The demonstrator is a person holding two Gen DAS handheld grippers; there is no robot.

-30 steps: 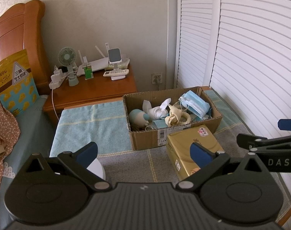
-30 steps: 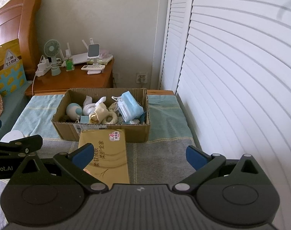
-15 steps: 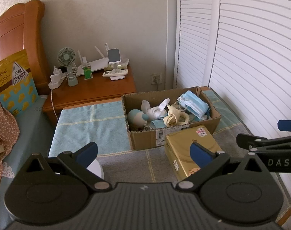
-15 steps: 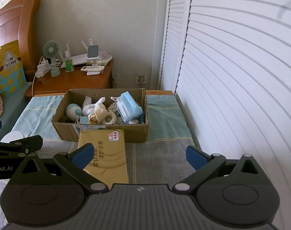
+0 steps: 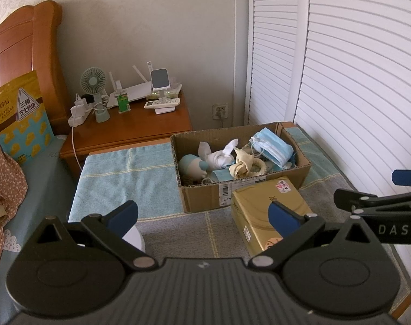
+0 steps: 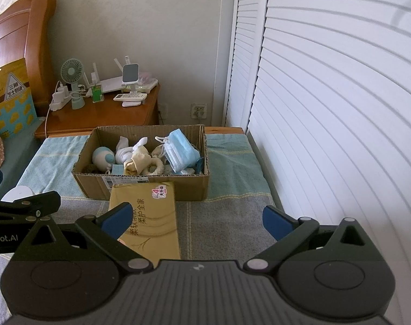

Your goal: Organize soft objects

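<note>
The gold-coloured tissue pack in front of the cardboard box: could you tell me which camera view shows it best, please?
The right wrist view: the gold-coloured tissue pack lies lengthwise with its printed top readable, only its near corner hidden by a blue fingertip. The left wrist view shows it at an angle, partly covered by a fingertip.

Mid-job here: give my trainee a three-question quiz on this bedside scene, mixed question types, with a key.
1. True or false: the left gripper and right gripper are both open and empty.
2. Where does the gold rectangular tissue pack lie? A) inside the brown cardboard box B) in front of it, on the blanket
3. Fill in: the stack of blue face masks lies at the box's ____ end, nearest the shutters.

Key: 1 true; 2 B; 3 right
</note>
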